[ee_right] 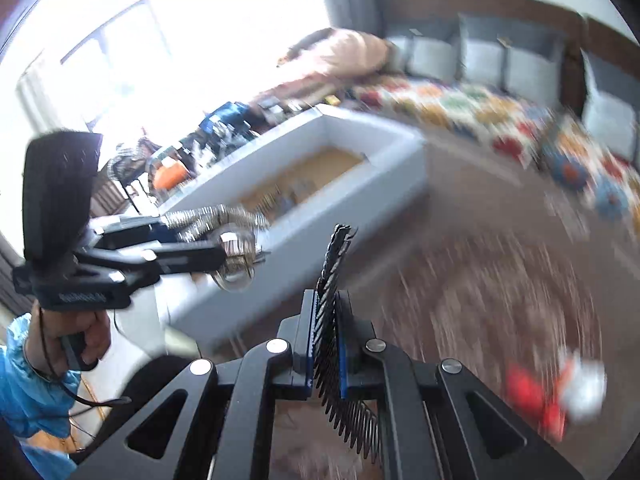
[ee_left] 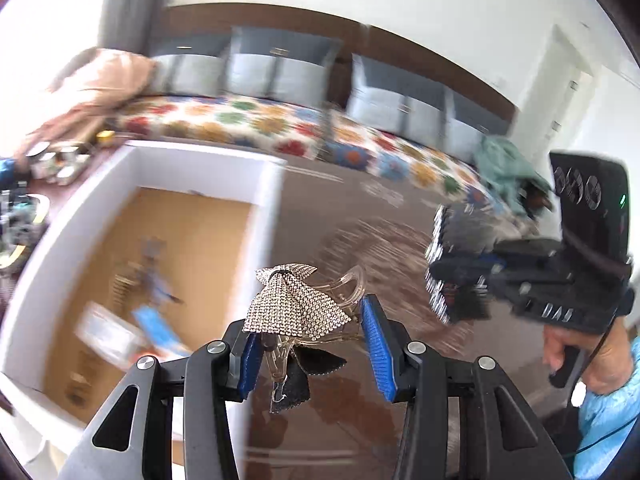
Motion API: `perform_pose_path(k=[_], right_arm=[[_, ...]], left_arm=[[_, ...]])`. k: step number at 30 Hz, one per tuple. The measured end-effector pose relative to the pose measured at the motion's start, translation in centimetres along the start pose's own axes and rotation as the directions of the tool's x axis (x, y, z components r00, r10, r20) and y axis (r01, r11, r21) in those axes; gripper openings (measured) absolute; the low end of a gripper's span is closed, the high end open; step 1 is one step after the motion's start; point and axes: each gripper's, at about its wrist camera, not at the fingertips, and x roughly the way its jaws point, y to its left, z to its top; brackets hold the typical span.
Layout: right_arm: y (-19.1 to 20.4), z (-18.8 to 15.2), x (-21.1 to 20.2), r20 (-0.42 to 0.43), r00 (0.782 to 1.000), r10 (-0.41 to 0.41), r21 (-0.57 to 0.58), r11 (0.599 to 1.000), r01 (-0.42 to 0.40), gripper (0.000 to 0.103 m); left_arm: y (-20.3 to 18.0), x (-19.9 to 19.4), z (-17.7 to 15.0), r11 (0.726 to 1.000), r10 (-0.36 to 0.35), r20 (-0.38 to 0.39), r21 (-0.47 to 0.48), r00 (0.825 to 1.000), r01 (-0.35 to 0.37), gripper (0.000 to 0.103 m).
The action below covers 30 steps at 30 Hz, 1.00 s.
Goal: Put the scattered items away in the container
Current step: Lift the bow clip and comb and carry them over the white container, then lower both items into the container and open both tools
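My left gripper [ee_left: 312, 340] holds a rhinestone bow hair clip [ee_left: 294, 304] with a clear claw, up in the air just right of the white box [ee_left: 276, 216]. The box has a brown cardboard floor and several small items inside. My right gripper [ee_right: 326, 344] is shut on a black hair comb [ee_right: 334, 276] with its teeth pointing right. It also shows in the left wrist view [ee_left: 444, 264], blurred, at the right. The left gripper also shows in the right wrist view [ee_right: 240, 252] near the box [ee_right: 320, 232].
A dark brown table [ee_left: 360, 420] lies below. A red and white item [ee_right: 556, 396] lies on it at the right. Jars and clutter [ee_left: 52, 160] stand left of the box. A floral bench with grey cushions [ee_left: 280, 128] runs behind.
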Motion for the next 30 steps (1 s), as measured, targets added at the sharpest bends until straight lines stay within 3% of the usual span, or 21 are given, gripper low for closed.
perform_pose_path(k=[4,7,13,15,16,17,23,30], right_arm=[[1.5,8.1,5.9,0.026,0.999,0.031,-0.050,0.998,-0.029,0.008],[2.2,12.3,11.5,-0.002,0.999,0.033,-0.064,0.997,-0.033,0.008],[0.6,13.6,23.0,-0.182,0.983,0.008,0.002,1.000,-0.008,0.010],[-0.3,12.9,25.3,-0.218,0.975,-0.038,0.020,0.999,0.043,0.022],[-0.7,12.6,26.0,-0.224,0.973,-0.059,0.026,0.997,0.066,0.044],[-1.1,12.5,26.3,-0.219,0.974,-0.062,0.036,0.997,0.072,0.057],[-1.5,13.1,24.6,-0.131,0.985,-0.109,0.087,0.989,0.121,0.057],[-0.3,11.9,18.0,-0.041,0.989,-0.140,0.114,0.983,0.144,0.057]], left_arm=[[6.1,0.7,2.2,0.995,0.084,-0.006,-0.059,0.996,-0.084,0.045],[8.3,3.6,2.3,0.990,0.106,-0.058,-0.087,0.993,-0.110,0.045],[12.8,9.3,2.6,0.976,0.142,-0.164,-0.138,0.976,-0.166,0.047],[13.7,9.9,2.5,0.971,0.157,-0.170,-0.152,0.973,-0.183,0.065],[13.9,9.8,2.3,0.969,0.165,-0.165,-0.159,0.972,-0.191,0.093],[14.1,9.7,2.2,0.966,0.173,-0.161,-0.165,0.972,-0.200,0.103],[15.4,9.3,1.3,0.948,0.222,-0.133,-0.203,0.966,-0.245,0.103],[12.5,4.8,0.2,0.947,0.247,-0.076,-0.191,0.966,-0.257,0.103]])
